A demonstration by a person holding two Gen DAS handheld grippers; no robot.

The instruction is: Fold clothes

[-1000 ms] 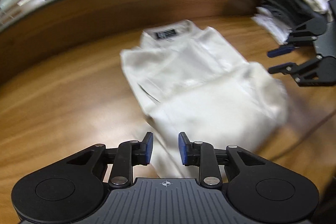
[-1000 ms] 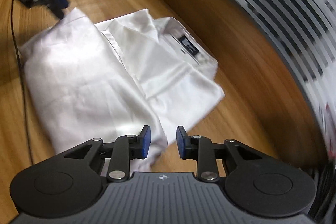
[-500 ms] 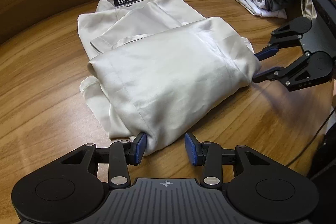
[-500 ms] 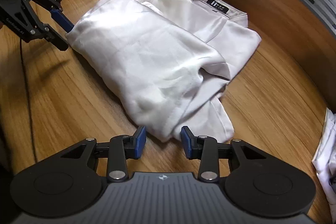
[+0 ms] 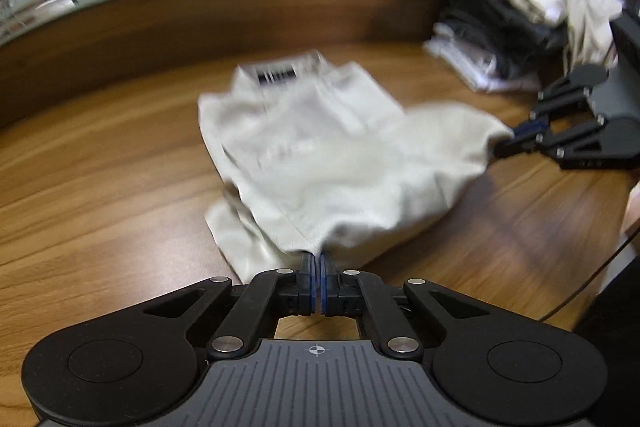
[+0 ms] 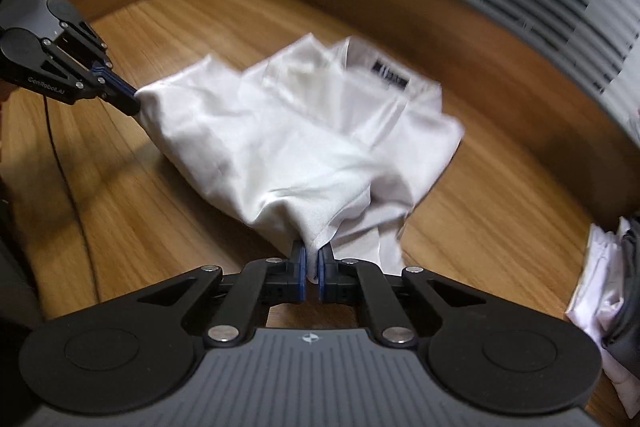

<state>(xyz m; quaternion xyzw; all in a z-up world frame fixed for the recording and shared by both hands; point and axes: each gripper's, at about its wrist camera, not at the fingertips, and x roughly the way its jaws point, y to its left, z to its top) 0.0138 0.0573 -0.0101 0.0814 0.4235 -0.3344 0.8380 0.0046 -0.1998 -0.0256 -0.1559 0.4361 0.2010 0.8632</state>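
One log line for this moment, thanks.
shirt: half folded on table | left hand-held gripper: shut on shirt | right hand-held gripper: shut on shirt

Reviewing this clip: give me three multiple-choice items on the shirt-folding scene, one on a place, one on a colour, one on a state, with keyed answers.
1. Where does the stack of folded clothes lie, seen from the left wrist?
A. far right of the table
B. under the shirt
C. on the floor

2. What colour is the shirt?
A. navy
B. white
C. red

3. How are the left gripper and right gripper?
A. both wide open
B. one open
C. both shut on the shirt

Answers: 1 A, the pile sits at the far right edge; 2 B, pale cloth throughout; 3 C, fabric is pinched between each pair of pads.
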